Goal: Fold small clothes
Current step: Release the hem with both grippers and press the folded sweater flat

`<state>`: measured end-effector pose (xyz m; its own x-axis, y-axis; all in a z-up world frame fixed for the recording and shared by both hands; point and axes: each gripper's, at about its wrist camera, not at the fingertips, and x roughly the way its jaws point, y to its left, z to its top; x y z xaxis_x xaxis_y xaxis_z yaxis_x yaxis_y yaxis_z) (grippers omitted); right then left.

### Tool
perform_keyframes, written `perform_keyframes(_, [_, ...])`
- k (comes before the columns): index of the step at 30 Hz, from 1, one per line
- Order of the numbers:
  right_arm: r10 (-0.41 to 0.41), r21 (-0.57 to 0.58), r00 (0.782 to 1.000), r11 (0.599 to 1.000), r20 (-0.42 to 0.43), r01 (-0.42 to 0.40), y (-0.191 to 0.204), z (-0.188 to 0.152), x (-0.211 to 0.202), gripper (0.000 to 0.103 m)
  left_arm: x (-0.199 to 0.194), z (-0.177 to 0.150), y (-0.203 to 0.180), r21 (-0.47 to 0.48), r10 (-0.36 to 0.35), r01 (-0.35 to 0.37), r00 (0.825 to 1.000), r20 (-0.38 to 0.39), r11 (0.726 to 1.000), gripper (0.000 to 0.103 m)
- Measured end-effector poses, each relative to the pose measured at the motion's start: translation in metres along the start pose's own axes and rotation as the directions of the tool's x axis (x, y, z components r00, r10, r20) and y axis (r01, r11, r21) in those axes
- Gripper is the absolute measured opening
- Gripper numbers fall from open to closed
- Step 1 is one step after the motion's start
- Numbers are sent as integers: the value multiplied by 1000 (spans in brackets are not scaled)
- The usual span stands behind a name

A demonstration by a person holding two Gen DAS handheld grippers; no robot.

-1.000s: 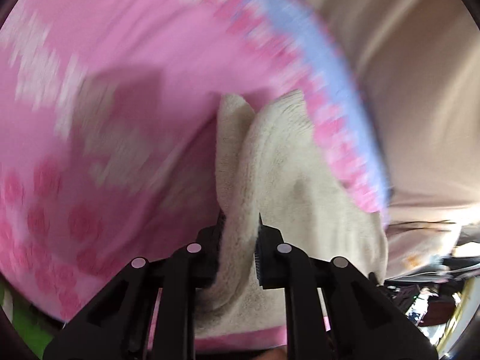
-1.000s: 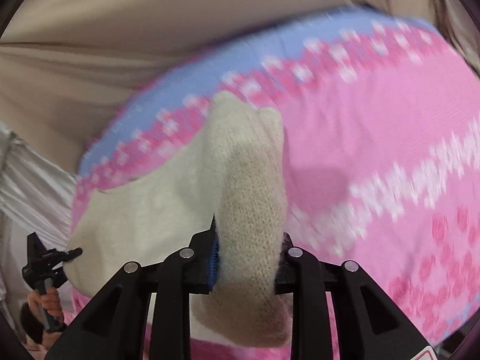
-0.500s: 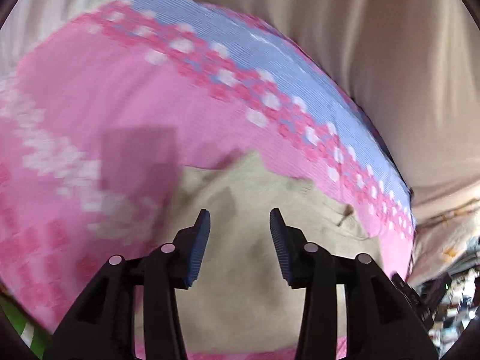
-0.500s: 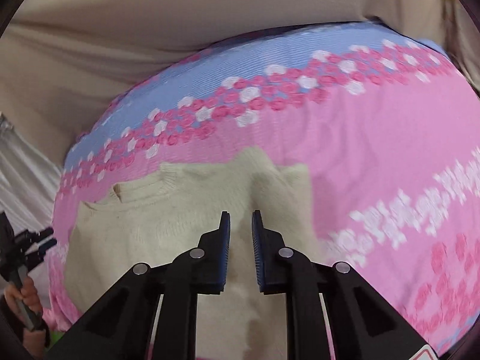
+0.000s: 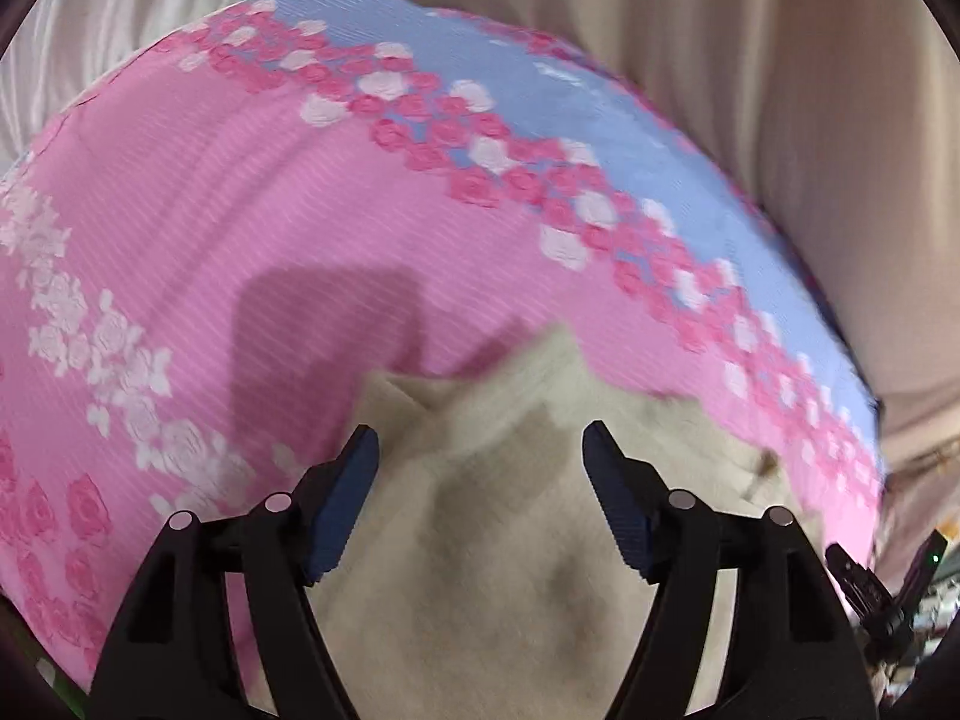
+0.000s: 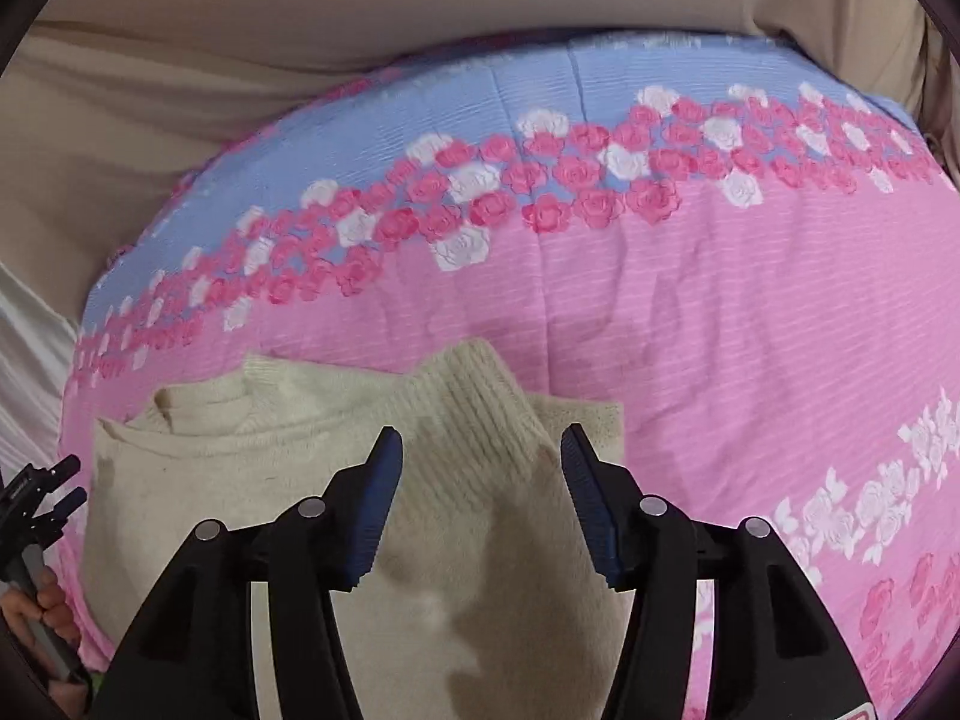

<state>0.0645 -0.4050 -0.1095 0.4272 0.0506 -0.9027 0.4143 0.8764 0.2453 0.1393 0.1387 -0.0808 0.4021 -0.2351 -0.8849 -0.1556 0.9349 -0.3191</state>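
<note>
A small cream knitted sweater (image 6: 252, 480) lies flat on a pink and blue rose-patterned bedspread (image 6: 750, 324); a ribbed sleeve cuff (image 6: 474, 396) is folded over its body. It also shows in the left wrist view (image 5: 492, 540). My right gripper (image 6: 480, 468) is open and empty, held just above the folded cuff. My left gripper (image 5: 480, 468) is open and empty above the sweater's other side. The left gripper also shows at the left edge of the right wrist view (image 6: 54, 486), and the right gripper at the lower right of the left wrist view (image 5: 870, 582).
The bedspread (image 5: 300, 192) covers a raised surface that drops off at the far edge. Beige fabric (image 6: 300, 30) hangs behind it, with pale satin cloth (image 5: 120, 18) at the far left.
Both grippers have let go of the sweater's folded parts, opened wide and lifted back. The cloth that was held up now lies flat on the sweater.
</note>
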Motion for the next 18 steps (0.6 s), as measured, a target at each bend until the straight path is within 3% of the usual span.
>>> perform_keyframes(1, [9,11,1000,1000,-18,-9,-1,1,10,53,6,2,3,-10,2,-2,1000,-14,1000,68])
perform_keyframes(2, [20,13,999,1000,-29,-20,-1,1,17,31,15,3,5,-14,-2,2,999,-38,1000,67])
perform_keyframes(3, [35,12,999,999,-35,-35,2,2,20,15,25,3,3,3,2,-2,998,-62,1000,55])
perform_keyframes(4, [45,22,999,999,-16,-45,4,3,14,10,31,5,-1,65,42,-37,996,-73,997,43])
perform_keyframes(5, [64,23,998,998,27,-65,8,3,1,10,25,4,-4,79,34,-29,997,-64,996,33])
perform_keyframes(6, [82,13,994,996,71,-83,13,5,-12,9,18,7,-5,72,0,5,998,-60,997,15])
perform_keyframes(7, [86,-1,990,996,111,-86,17,7,-26,9,9,10,-5,49,-32,34,999,-42,998,12])
perform_keyframes(9, [79,-17,988,997,135,-77,20,14,-30,10,0,19,-5,29,-16,16,1000,7,999,12])
perform_keyframes(10, [59,-18,992,998,107,-57,19,18,-19,11,3,22,-5,28,3,-4,1000,12,1000,12])
perform_keyframes(12, [2,-13,1000,1000,18,-2,13,19,13,14,24,28,-4,31,47,-46,998,-44,998,14])
perform_keyframes(13, [-44,-2,998,999,-42,44,7,16,31,16,37,28,-2,30,95,-92,989,-110,995,13])
perform_keyframes(15, [-10,50,1000,999,25,9,3,10,13,18,32,25,-2,-5,55,-55,993,-105,998,14])
perform_keyframes(17, [27,53,994,998,108,-32,5,1,-17,22,10,20,-6,20,-6,7,998,-60,1000,25])
perform_keyframes(18, [61,43,989,997,136,-67,7,-5,-31,22,3,17,-8,43,-10,12,999,-48,999,44])
